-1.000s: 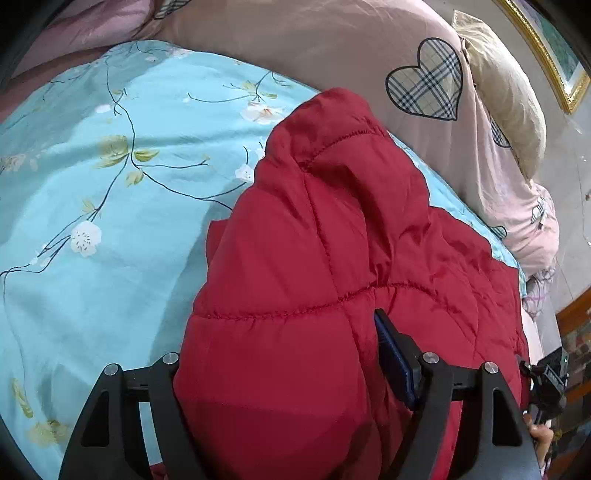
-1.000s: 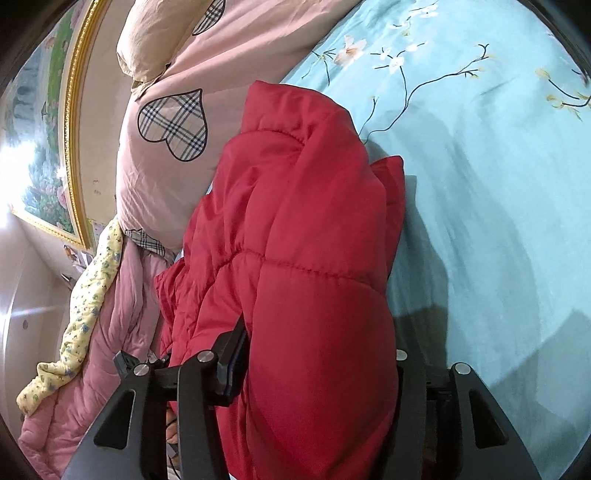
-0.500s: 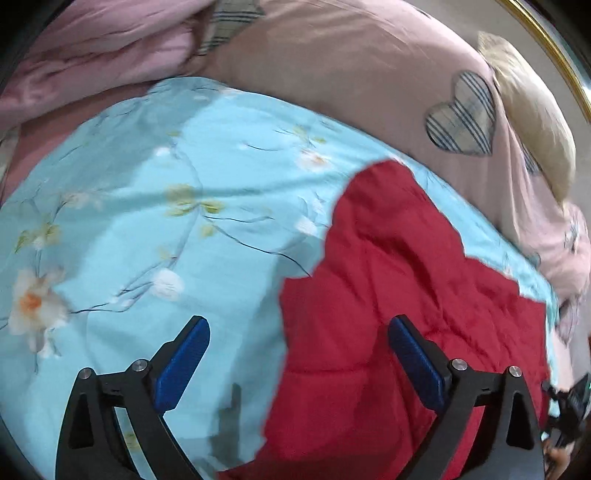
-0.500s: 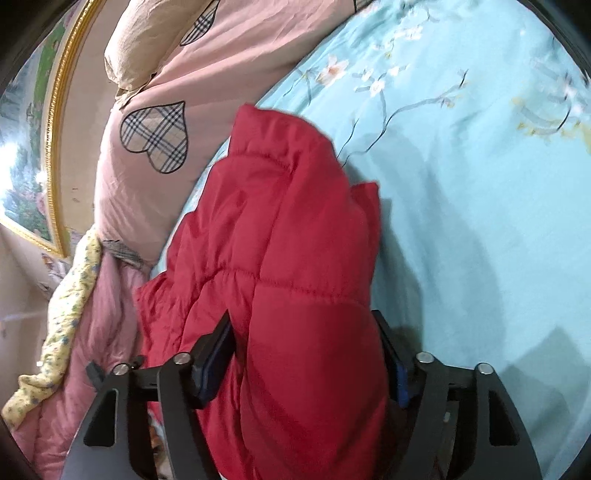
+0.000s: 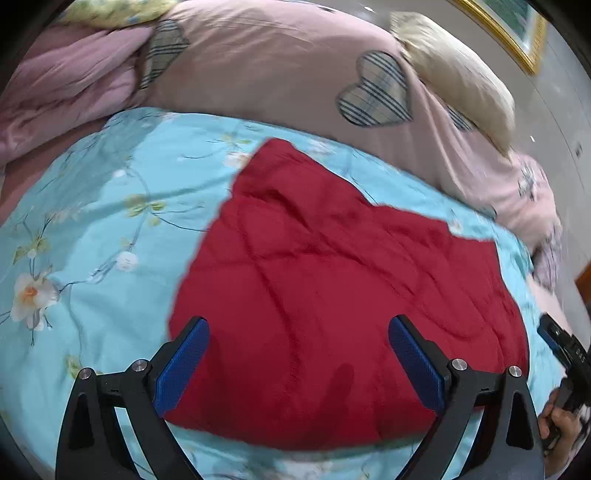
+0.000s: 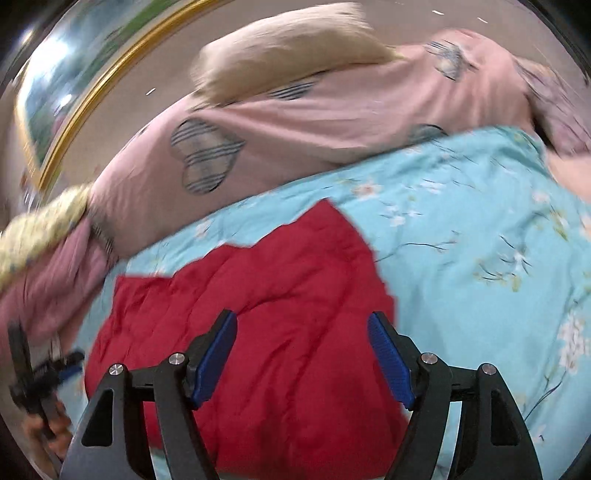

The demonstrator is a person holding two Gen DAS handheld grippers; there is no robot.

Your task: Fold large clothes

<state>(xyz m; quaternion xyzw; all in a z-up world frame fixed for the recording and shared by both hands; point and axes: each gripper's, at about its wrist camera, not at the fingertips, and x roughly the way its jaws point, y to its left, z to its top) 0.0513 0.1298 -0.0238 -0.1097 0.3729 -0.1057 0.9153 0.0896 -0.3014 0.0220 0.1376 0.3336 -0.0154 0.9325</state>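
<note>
Light-blue floral bedding (image 5: 92, 229) covers the bed before us, with a pink duvet (image 5: 280, 74) bearing plaid hearts bunched along its far edge, from ten to two o'clock, and a beige pillow (image 5: 458, 74) lying on top of it. Behind, at one o'clock, we see a gold picture frame (image 5: 509, 33) on the wall. Our red quilted jacket (image 5: 332, 295) lies folded flat on the blue bedding. Our left gripper (image 5: 298, 363) hangs over the jacket's near half with its jaws spread wide and its blue pads clear of the fabric. Our right gripper (image 6: 302, 356) hangs above the same jacket, jaws parted, nothing clamped between them. That view is blurred.
</note>
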